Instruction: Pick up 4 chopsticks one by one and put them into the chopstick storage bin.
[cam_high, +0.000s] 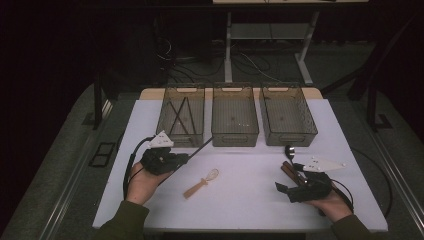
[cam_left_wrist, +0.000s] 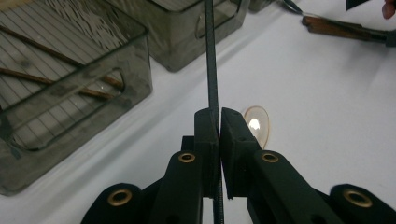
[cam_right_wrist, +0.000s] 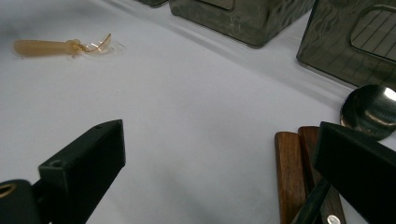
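On the smooth white table (cam_high: 250, 190), left fingers (cam_left_wrist: 219, 122) clench a thin dark rod (cam_left_wrist: 211, 56); right fingers (cam_right_wrist: 224, 154) gape.

A white table (cam_high: 250, 210) carries 3 smoky see-through bins in a row along its far edge: the left bin (cam_high: 183, 114), the middle bin (cam_high: 234, 114) and the right bin (cam_high: 287, 114). Nearer the front lie a small whisk (cam_high: 201, 183) mid-table and wooden-handled utensils (cam_high: 289, 167) with a metal spoon (cam_high: 289, 150) at the right.
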